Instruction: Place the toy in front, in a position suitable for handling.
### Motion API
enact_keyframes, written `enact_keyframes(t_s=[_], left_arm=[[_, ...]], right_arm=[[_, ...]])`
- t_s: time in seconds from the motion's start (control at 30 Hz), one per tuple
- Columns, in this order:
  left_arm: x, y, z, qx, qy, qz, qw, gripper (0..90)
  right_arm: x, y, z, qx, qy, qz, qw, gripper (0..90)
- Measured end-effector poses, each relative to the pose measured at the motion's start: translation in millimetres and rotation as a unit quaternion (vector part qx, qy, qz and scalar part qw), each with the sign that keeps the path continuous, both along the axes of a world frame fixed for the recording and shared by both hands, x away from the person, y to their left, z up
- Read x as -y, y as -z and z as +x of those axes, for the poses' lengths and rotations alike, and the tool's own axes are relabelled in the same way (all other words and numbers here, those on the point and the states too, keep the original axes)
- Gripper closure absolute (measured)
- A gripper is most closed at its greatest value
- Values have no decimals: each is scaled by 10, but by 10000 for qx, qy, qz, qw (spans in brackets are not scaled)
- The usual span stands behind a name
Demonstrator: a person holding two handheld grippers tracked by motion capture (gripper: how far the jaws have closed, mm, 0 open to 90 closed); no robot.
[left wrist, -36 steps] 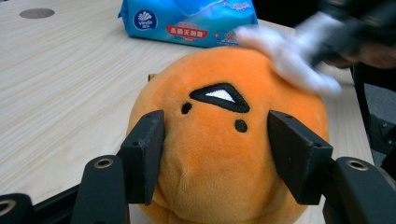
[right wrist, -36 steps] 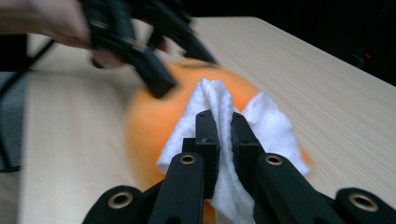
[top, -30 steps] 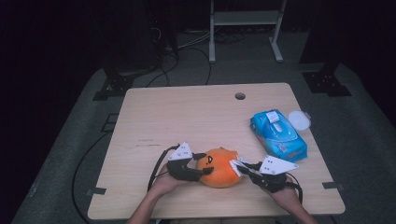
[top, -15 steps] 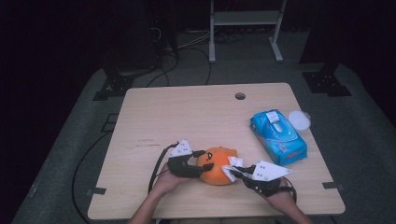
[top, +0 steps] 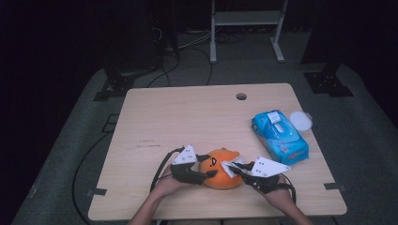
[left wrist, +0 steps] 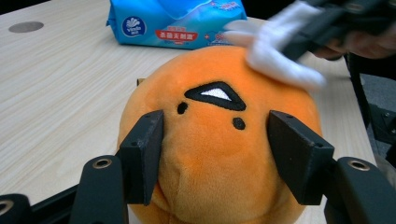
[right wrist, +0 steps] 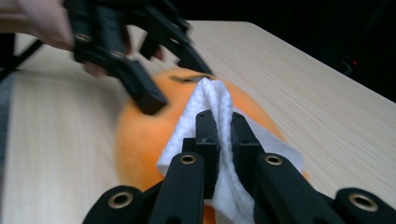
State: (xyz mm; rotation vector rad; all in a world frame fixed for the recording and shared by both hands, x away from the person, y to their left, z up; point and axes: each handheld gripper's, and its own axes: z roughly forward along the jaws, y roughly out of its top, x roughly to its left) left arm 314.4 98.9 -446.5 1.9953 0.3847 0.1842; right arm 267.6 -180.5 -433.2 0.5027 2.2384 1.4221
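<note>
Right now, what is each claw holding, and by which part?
The left claw grips the orange plush toy by its two sides, just below the face. The right claw is shut on a white wipe, pinched at a bunched fold and resting on the toy.

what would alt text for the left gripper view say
An orange plush toy with a small black-and-white face sits squeezed between the left gripper's two black jaws on a light wooden table. At upper right, the right gripper presses a white wipe onto the toy's top, and a blue tissue pack lies behind.
</note>
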Motion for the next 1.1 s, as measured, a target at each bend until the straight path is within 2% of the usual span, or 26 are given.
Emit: enact_keyframes(t_s=[0.07,0.1,0.13,0.2,0.27,0.3,0.4,0.47,0.53,0.63,0.7,0.77,0.83,0.9,0.97,1.03,1.1], left_arm=[[-9,-19,-4,35,-73,-33,10000,339],[-13,-40,-1,25,-193,-24,9998,271],[-15,-60,12,-57,-281,29,9996,183],[-32,-81,26,-256,-391,117,9988,96],[-37,-67,27,-476,-299,142,9983,104],[-34,-55,23,-539,-216,194,9981,146],[15,-67,-17,-380,-110,197,9990,243],[95,-98,-54,-148,-48,253,9996,269],[155,-118,-87,83,42,406,9991,273],[139,-118,-99,118,-21,334,9994,246],[106,-119,-74,-76,-177,254,9995,156],[89,-108,-51,-263,-271,287,9989,93],[89,-82,-38,-437,-268,301,9982,113],[89,-71,-35,-551,-229,213,9980,159],[120,-85,-63,-351,-173,294,9988,220],[174,-109,-104,-139,-101,356,9992,247],[228,-125,-153,142,21,558,9983,268]], right_arm=[[84,13,31,-86,166,18,9998,842],[118,23,45,-120,219,14,9997,842],[145,37,57,-165,240,27,9996,842],[165,56,60,-250,247,52,9994,842],[158,52,60,-235,248,65,9994,842],[148,47,55,-254,240,102,9993,842],[52,8,6,-220,57,133,9997,842],[-69,-20,-10,-222,-137,180,9995,842],[-204,-57,-19,-158,-295,181,9993,842],[-291,-130,-10,-51,-360,169,9992,842],[-263,-138,15,-31,-271,126,9995,842],[-195,-118,31,-54,-157,121,9998,842],[-120,-107,36,-89,-74,144,9998,842],[-77,-110,30,-85,15,90,9999,842],[-88,-124,16,-135,11,93,9999,842],[-177,-141,-4,-107,-158,86,9998,842],[-307,-163,-23,-106,-382,78,9992,842]])
